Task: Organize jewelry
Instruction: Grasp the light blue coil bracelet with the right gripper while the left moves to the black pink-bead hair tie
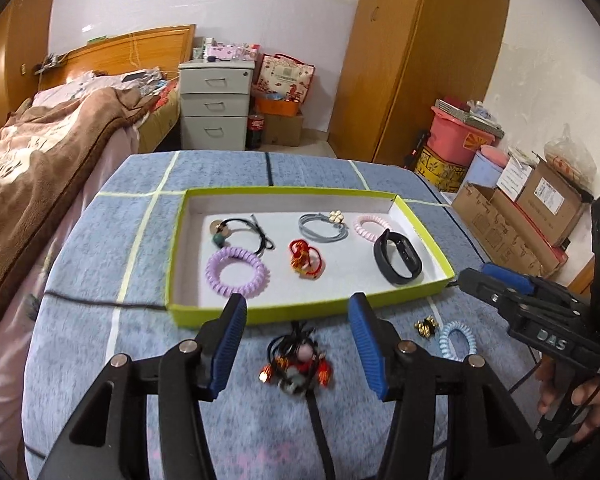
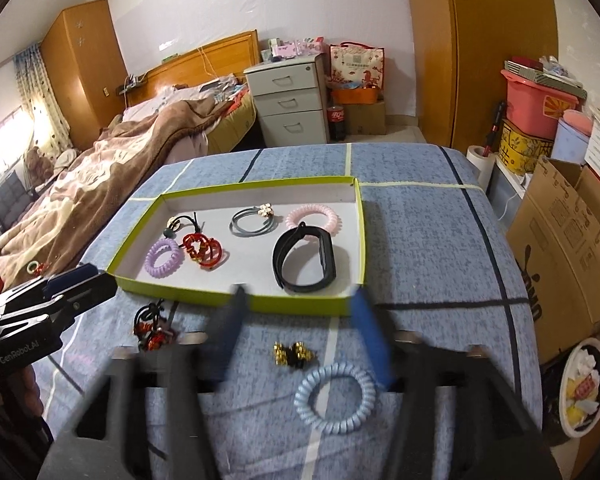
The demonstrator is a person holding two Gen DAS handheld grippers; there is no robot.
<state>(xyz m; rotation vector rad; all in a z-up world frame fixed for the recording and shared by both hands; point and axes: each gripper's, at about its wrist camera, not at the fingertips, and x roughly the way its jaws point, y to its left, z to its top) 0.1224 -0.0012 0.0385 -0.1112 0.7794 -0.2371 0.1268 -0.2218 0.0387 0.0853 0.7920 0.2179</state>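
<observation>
While your left gripper (image 1: 298,318) and right gripper (image 2: 300,312) both hang with jaws spread and empty, a tasselled black bracelet (image 1: 298,364) and pale blue coil tie (image 2: 335,398) lie on the blue cloth (image 1: 100,240) just before the green tray (image 1: 300,312)

We see a room evenly and softly lit, with daylight glowing at the window (image 2: 4,136) far to the left of the right tool (image 2: 300,336), whose fingers smear with motion blur. The left tool (image 1: 296,344) stays sharp. Fisheye bending curves walls, and dark vignettes fill the corners.
</observation>
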